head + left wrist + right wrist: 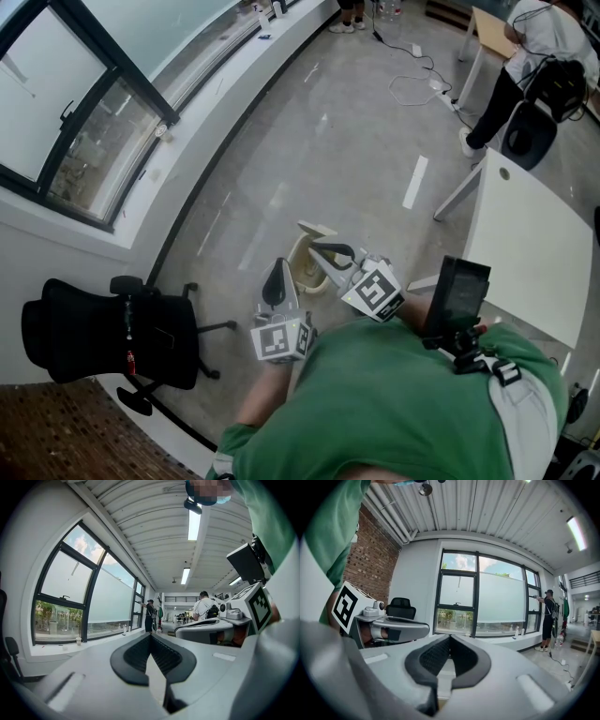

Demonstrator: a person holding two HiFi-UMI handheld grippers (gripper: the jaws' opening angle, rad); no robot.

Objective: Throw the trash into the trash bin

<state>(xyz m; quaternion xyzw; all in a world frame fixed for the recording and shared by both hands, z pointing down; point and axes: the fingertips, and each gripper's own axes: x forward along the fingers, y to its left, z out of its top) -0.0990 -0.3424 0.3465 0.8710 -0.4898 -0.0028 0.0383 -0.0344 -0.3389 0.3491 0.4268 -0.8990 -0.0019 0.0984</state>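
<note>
The left hand-held gripper (151, 636) has its jaws pressed together with nothing between them, and so does the right hand-held gripper (449, 637). Both are held about level in front of the person. The pale trash bin (302, 269) stands on the floor (309, 141) just under their tips, with what looks like its lid flap tipped up. No loose trash shows on the floor or on the white surface (525, 244), and the bin's inside cannot be made out. The drop looks already done; otherwise, trash has yet to be fetched.
</note>
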